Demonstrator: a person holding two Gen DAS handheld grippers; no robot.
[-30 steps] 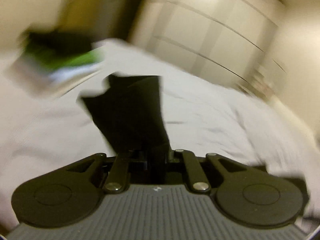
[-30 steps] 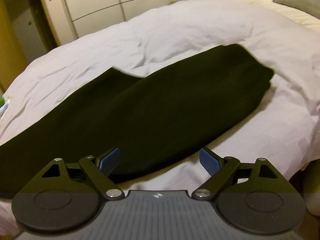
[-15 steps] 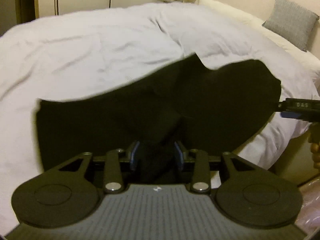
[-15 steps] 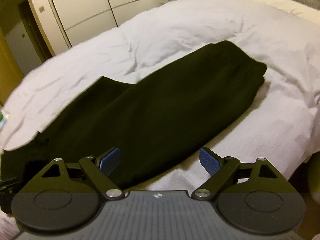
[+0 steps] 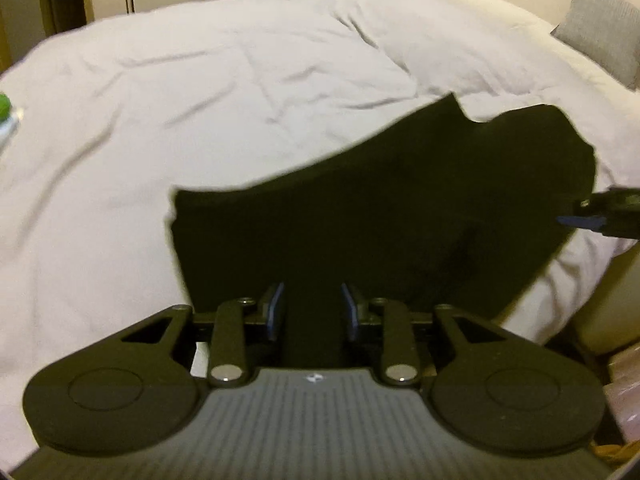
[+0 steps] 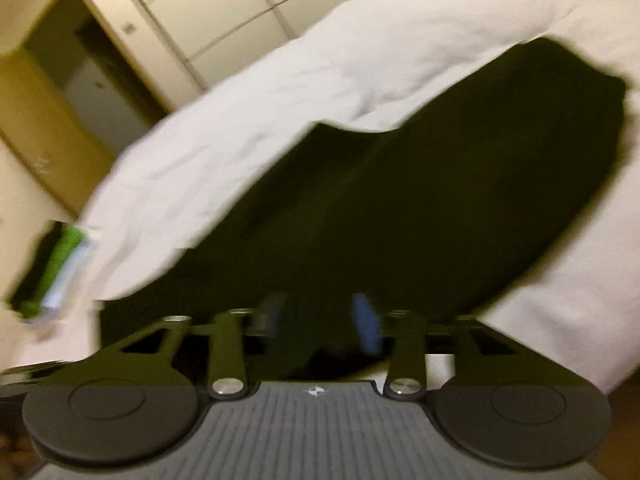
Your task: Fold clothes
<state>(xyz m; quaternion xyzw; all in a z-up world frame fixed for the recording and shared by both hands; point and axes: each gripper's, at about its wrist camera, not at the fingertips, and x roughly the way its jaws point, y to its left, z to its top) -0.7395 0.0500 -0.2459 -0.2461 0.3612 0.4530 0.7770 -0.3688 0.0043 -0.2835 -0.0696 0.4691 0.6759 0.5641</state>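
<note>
A black garment (image 5: 400,208) lies folded over on the white bed cover (image 5: 200,100). My left gripper (image 5: 312,312) stands at its near edge, with black cloth between the blue pads, which are a little apart. In the right wrist view the same garment (image 6: 420,184) stretches away to the upper right. My right gripper (image 6: 320,320) is narrowed over its near end, with dark cloth between the blurred blue pads. The right gripper also shows at the right edge of the left wrist view (image 5: 600,216), at the garment's far end.
A green and white stack of clothes (image 6: 56,268) sits at the bed's left end. A grey pillow (image 5: 604,28) lies at the head of the bed. White wardrobe doors (image 6: 240,4) and a doorway stand behind. The bed edge drops off at the right.
My left gripper has carried the garment's end over onto the rest and its jaws have parted slightly. My right gripper has narrowed from wide open and tilted, closing on the garment's near end.
</note>
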